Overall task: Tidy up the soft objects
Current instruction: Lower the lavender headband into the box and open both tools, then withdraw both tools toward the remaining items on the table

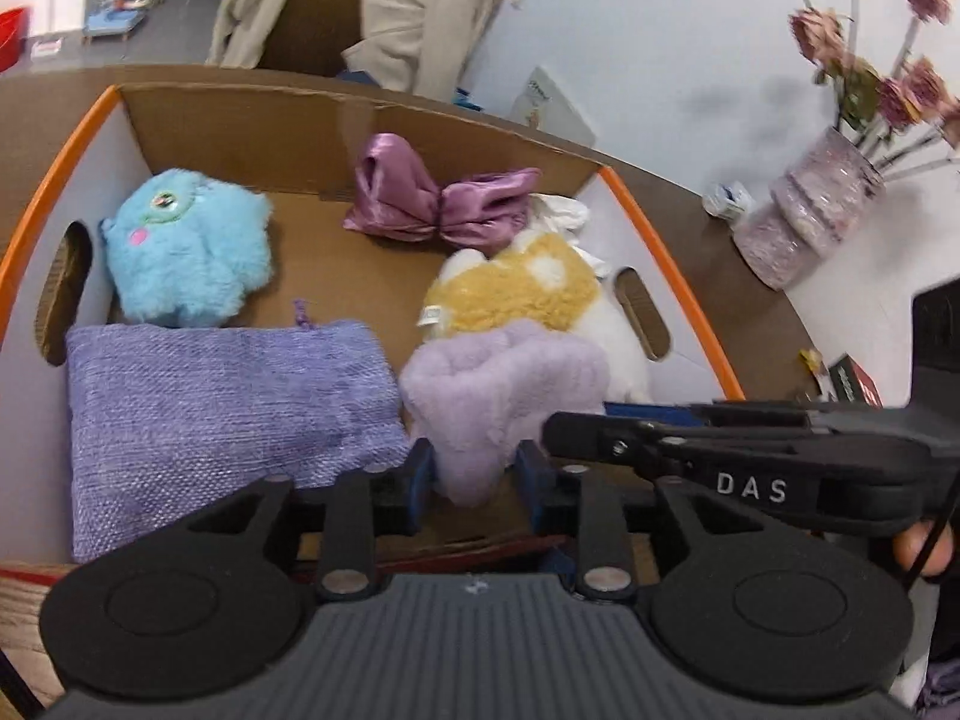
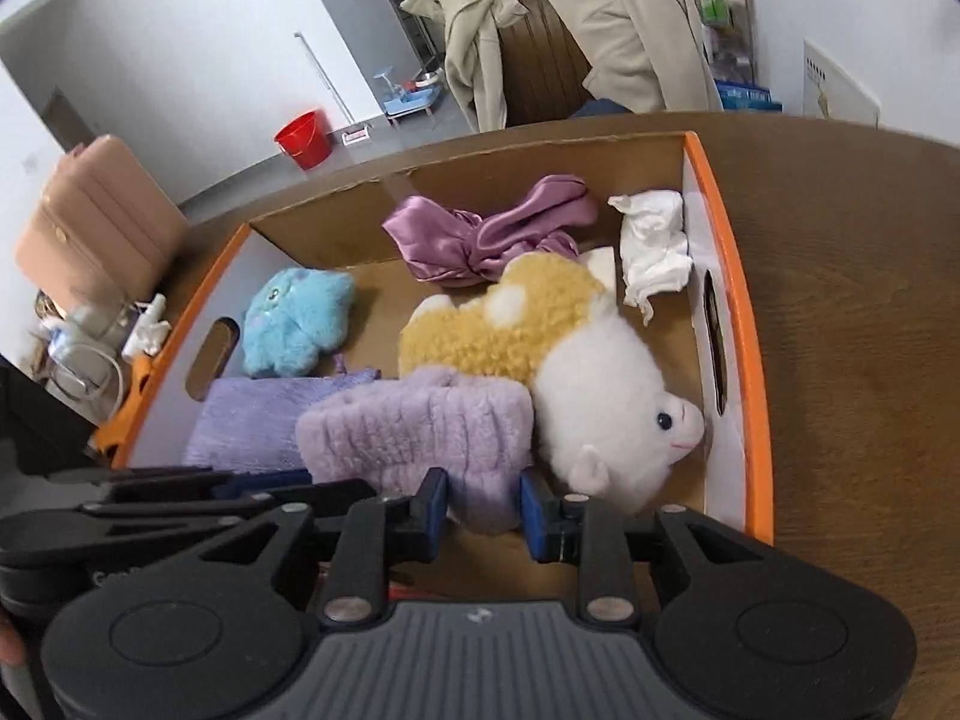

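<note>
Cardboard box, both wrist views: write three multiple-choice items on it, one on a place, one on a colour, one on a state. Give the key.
1. Where is the blue plush in the cardboard box?
A. On the white cloth
B. By the left wall's handle cutout, behind the purple woven pouch
C. Out on the table

2. What colour is the satin bow?
A. Mauve
B. Green
C. Black

3. How is the white-and-yellow plush placed?
A. Upright on the rim
B. Hanging outside the box
C. Lying down, face toward the right wall

Key: 1 B, it lies next to the cutout with the pouch in front of it. 2 A, its shiny fabric is pinkish purple in both views. 3 C, the right wrist view shows it lying on the box floor with its snout near the wall.
</note>
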A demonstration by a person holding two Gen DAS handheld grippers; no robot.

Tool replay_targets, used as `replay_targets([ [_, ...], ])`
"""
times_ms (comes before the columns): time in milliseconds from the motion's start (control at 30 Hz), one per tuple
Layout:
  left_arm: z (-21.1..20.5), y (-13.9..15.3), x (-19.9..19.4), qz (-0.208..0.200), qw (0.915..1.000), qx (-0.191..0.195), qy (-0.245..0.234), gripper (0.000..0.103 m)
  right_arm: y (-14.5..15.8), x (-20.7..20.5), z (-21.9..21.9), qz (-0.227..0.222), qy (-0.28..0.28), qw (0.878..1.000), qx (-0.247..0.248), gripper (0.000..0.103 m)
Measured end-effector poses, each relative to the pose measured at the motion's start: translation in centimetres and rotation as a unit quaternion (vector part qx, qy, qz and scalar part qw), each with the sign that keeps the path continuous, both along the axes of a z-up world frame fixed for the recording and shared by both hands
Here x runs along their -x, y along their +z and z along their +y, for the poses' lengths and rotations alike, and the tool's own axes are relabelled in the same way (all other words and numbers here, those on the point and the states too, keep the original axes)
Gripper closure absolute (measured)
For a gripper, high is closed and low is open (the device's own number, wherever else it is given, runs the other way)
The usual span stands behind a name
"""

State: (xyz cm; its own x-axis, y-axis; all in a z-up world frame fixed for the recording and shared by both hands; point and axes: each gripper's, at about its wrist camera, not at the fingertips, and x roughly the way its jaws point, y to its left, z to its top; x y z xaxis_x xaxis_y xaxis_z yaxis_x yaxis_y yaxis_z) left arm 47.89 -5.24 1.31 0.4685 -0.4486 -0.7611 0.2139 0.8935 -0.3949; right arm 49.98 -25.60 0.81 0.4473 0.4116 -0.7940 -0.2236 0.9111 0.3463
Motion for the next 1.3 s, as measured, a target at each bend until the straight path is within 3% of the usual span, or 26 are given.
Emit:
replay_targets([
  [67, 0.1, 0.5, 0.7, -0.011, 0.9999, -0.009, 0.003, 0.061, 0.3, 0.3, 0.3, -0.006, 0.003, 1.000, 0.006, 0.069],
  [200, 0.7, 2.9, 2.6, -0.042, 0.9989, -0.021, 0.003, 0.055, 2.4, 1.9, -0.2, -0.036, 0.003, 0.999, 0.007, 0.060],
  [267, 1.1, 4.6, 4.2, -0.067, 0.9973, -0.031, 0.006, 0.042, 4.2, 3.0, -0.8, -0.058, 0.001, 0.998, 0.005, 0.058],
  [400, 2.1, 8.5, 9.2, -0.118, 0.9925, -0.034, 0.000, 0.040, 8.1, 6.6, -1.6, -0.110, 0.003, 0.994, 0.009, 0.050],
  [567, 2.5, 12.4, 17.5, -0.222, 0.9721, -0.074, 0.021, 0.023, 12.7, 13.9, -2.3, -0.191, 0.012, 0.981, 0.015, 0.042],
  [767, 2.6, 13.0, 26.1, -0.275, 0.9566, -0.086, 0.040, 0.014, 15.7, 23.3, -2.8, -0.277, 0.017, 0.960, 0.025, 0.033],
  [867, 2.7, 12.0, 29.9, -0.306, 0.9444, -0.104, 0.059, 0.011, 15.8, 27.6, -2.7, -0.314, 0.016, 0.949, 0.031, 0.026],
  [1000, 3.4, 10.8, 34.4, -0.324, 0.9388, -0.097, 0.066, 0.007, 14.7, 32.5, -2.7, -0.349, 0.008, 0.936, 0.035, 0.022],
  [1133, 3.6, 9.2, 38.6, -0.350, 0.9278, -0.108, 0.073, 0.003, 12.8, 37.0, -2.7, -0.369, -0.007, 0.929, 0.034, 0.014],
  [1300, 4.1, 7.4, 41.2, -0.341, 0.9308, -0.098, 0.088, 0.000, 9.8, 40.9, -2.9, -0.374, -0.038, 0.926, 0.027, 0.011],
])
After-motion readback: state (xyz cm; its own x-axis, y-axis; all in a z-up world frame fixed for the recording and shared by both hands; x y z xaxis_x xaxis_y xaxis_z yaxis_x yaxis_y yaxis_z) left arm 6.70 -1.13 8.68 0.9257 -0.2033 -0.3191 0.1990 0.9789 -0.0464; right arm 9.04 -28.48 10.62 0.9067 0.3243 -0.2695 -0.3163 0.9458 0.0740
